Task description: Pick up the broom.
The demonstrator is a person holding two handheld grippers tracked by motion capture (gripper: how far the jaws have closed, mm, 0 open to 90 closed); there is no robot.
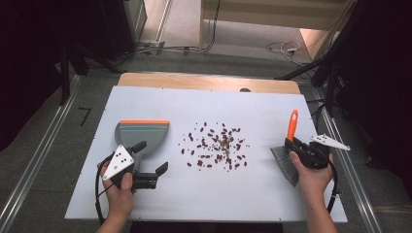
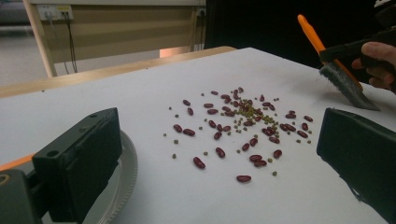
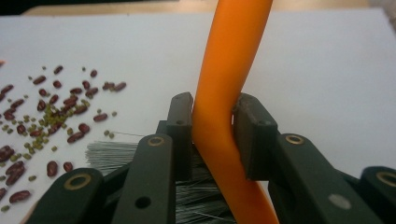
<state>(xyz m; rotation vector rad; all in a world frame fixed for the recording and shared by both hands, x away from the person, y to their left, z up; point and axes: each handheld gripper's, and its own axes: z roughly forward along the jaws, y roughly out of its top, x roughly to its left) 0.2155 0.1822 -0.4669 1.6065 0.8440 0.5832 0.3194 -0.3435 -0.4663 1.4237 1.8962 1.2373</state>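
Right tool (image 3: 212,135) is clamped on the orange handle of the brush (image 1: 287,154), bristles near the bench (image 1: 262,194) at the right of the scattered beans (image 1: 216,144). Left tool (image 1: 151,165) stands apart at the dustpan (image 1: 145,136), its handle between the jaws. Judged step: sweep start; next, draw beans leftward into the empty dustpan.

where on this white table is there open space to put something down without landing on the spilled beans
Free: the far strip between the beans and the table back edge, and the near strip in front of the beans, between the left gripper and right gripper holding the brush. Crowded: the centre, and the left side around the dustpan.
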